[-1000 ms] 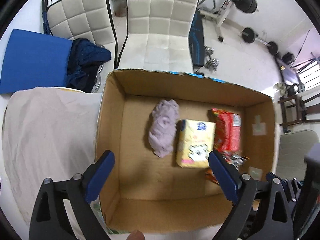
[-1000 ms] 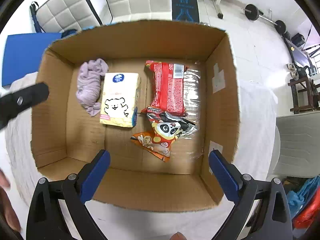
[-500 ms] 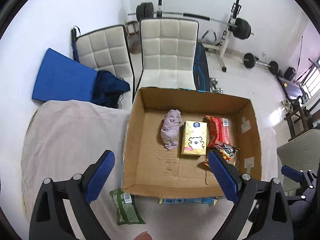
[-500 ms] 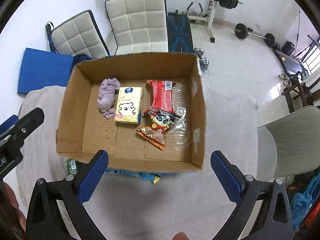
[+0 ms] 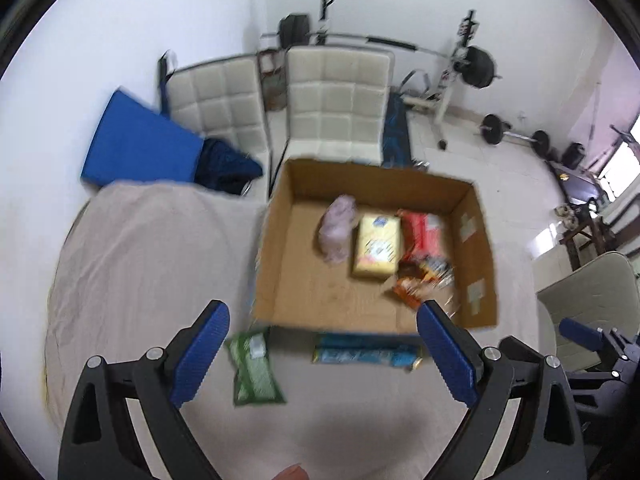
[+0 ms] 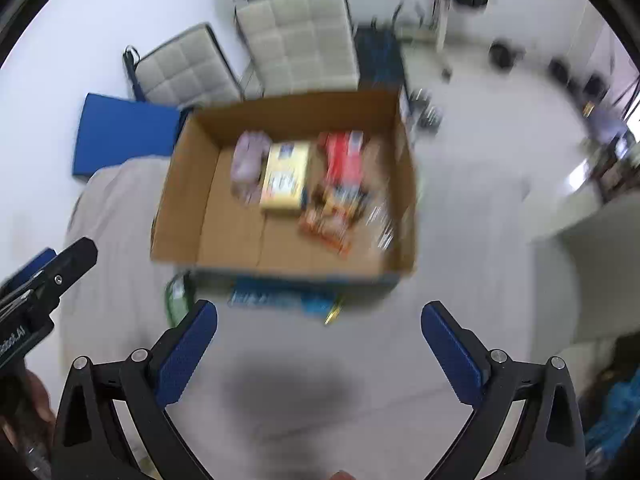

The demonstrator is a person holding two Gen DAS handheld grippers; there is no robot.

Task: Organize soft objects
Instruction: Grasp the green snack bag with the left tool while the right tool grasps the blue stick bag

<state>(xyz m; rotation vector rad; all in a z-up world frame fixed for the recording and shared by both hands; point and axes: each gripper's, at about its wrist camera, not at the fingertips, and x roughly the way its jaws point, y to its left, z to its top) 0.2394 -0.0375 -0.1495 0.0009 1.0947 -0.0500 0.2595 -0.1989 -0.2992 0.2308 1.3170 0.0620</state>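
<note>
Left view: left gripper (image 5: 320, 346) spread wide, empty, above the worktop – green packet (image 5: 254, 366) and blue packet (image 5: 366, 354) lie just outside the cardboard box (image 5: 276, 248).

Right view: right gripper (image 6: 320, 338) spread too, nothing held. Prob. between picks – next, drop onto a packet.

pulled up and back from the open brown cardboard box (image 5: 276, 248) in both wrist views, so that the whole box now shows small and far below where a second ago its floor filled the frame. newly uncovered in front of the near wall: a green snack packet (image 5: 254, 366) and a long blue wrapped packet (image 5: 366, 354), both lying on the pale cloth-covered table (image 5: 132, 256), seen half a second ago only at the frame's lower edge. more of the room now visible around the box. left wrist view blurred slightly, right wrist view blurred strongly, against sharp earlier frames.
</note>
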